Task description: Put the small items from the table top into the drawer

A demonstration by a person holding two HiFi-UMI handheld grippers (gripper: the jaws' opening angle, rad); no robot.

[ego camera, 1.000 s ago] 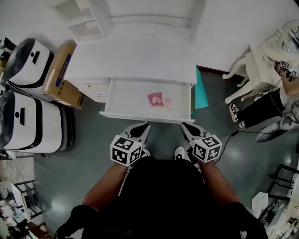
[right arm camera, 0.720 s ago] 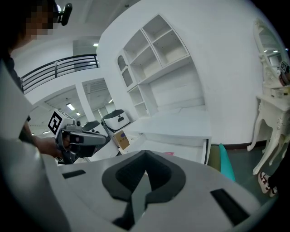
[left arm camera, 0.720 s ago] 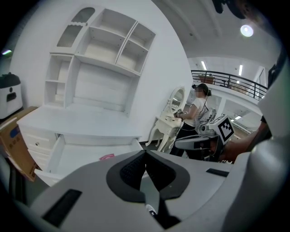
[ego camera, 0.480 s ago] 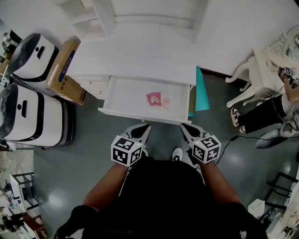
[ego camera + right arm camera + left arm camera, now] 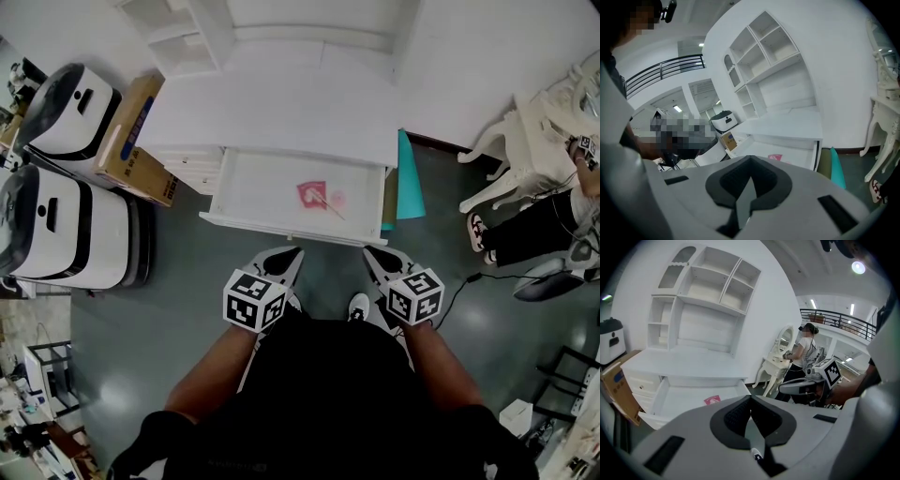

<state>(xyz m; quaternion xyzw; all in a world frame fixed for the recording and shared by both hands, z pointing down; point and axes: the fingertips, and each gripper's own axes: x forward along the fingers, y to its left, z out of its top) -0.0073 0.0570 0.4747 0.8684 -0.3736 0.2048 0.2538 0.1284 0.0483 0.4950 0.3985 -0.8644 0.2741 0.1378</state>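
Observation:
The white desk's drawer (image 5: 225, 202) stands pulled out. Inside it lie a red packet (image 5: 310, 195) and a thin stick with a pale pink round end (image 5: 334, 202). The red packet (image 5: 711, 400) also shows in the left gripper view, and the red packet (image 5: 775, 157) in the right gripper view. The desk top (image 5: 272, 117) carries no small items. My left gripper (image 5: 288, 258) and right gripper (image 5: 371, 259) hang side by side just in front of the drawer's front panel, both shut with nothing between the jaws.
Two white machines (image 5: 66, 234) and a cardboard box (image 5: 131, 141) stand left of the desk. A teal board (image 5: 407, 183) leans at its right side. A white ornate table (image 5: 525, 141) and a seated person (image 5: 534, 225) are at the right.
The view has shifted slightly; both grippers stay in the same place before the open drawer, still shut.

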